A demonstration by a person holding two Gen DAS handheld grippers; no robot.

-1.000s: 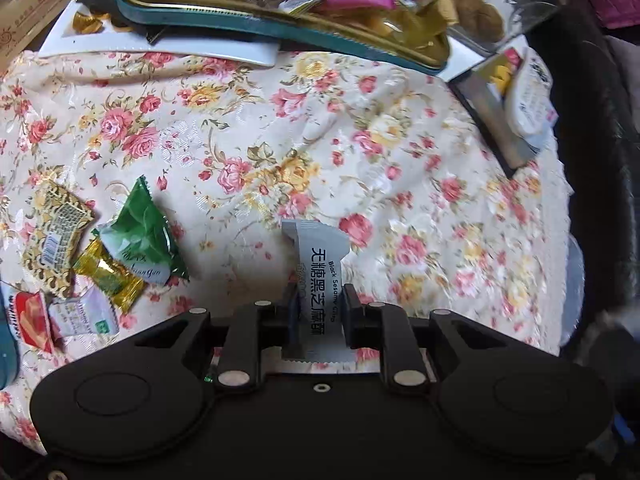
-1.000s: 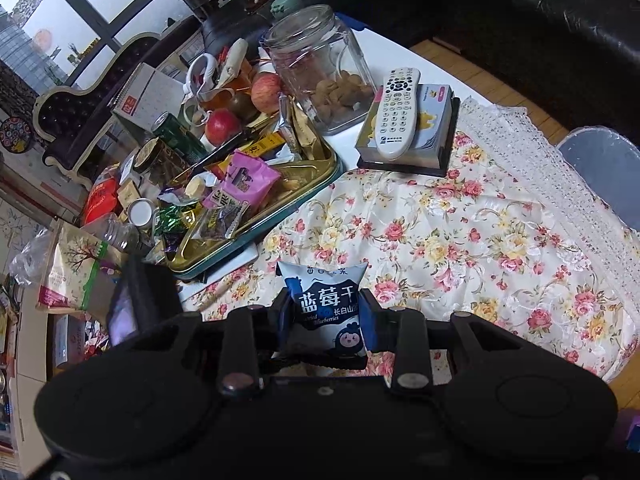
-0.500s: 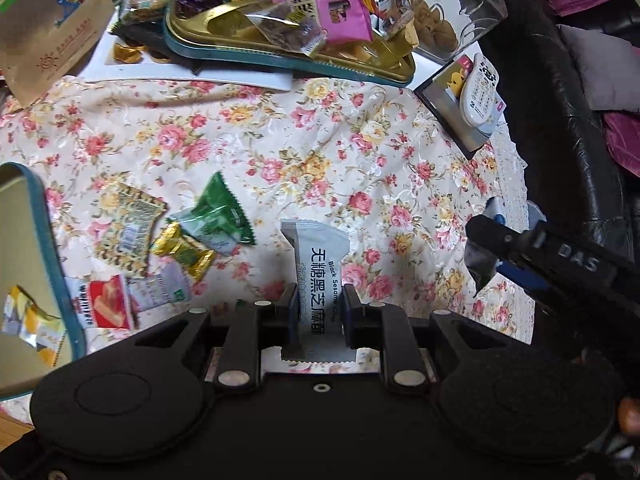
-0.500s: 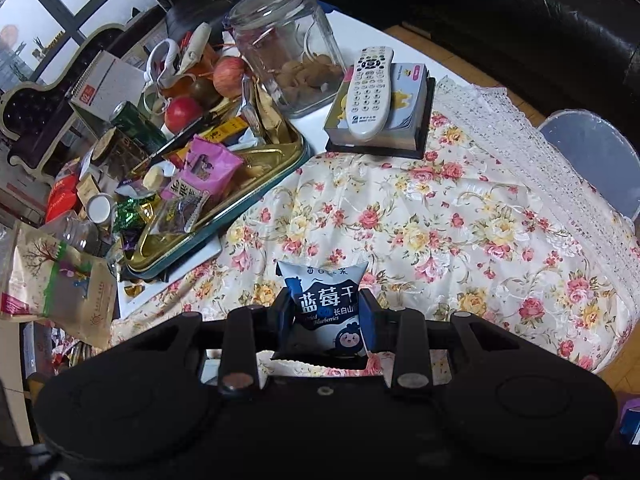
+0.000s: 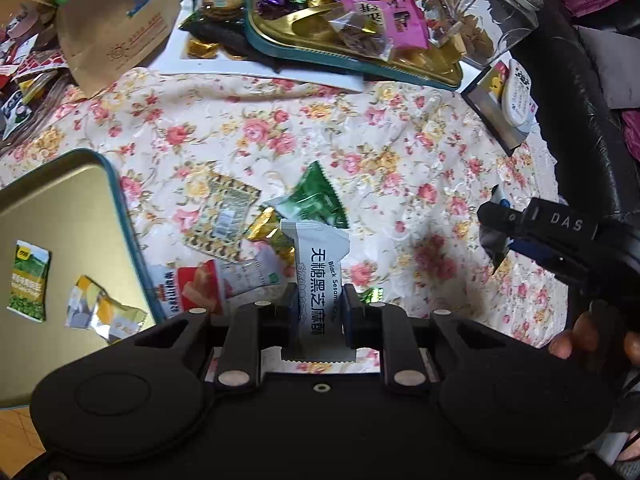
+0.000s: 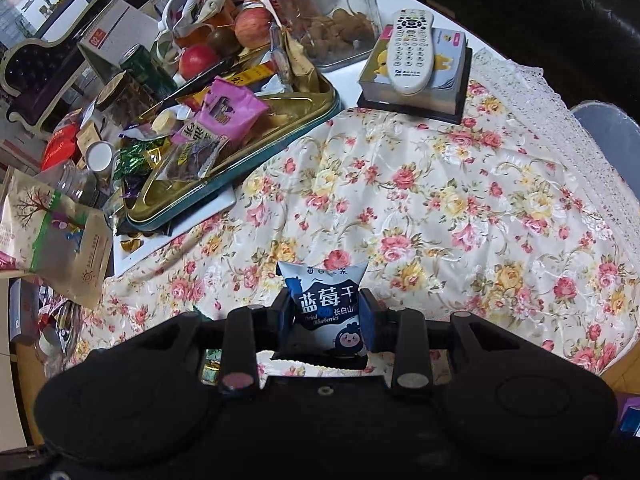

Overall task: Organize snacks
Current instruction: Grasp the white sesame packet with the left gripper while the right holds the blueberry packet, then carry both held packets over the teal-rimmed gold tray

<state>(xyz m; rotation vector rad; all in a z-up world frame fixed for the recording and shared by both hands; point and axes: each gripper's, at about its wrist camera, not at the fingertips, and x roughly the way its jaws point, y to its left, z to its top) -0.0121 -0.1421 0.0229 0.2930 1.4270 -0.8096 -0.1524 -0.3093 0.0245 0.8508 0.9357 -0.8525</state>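
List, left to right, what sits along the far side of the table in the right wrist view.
Brown paper bag → gold tray of snacks → glass jar → white remote lying on a box.

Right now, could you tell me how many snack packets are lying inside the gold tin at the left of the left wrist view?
2: a green packet near the gold tin's left side and a crumpled yellow-and-silver packet nearer its right rim. The tongs' body hides the tin's lower corner.

Your two wrist cameras look steeply down, close over the floral tablecloth [image 5: 304, 120]; both share the gold tray [image 6: 240, 168].
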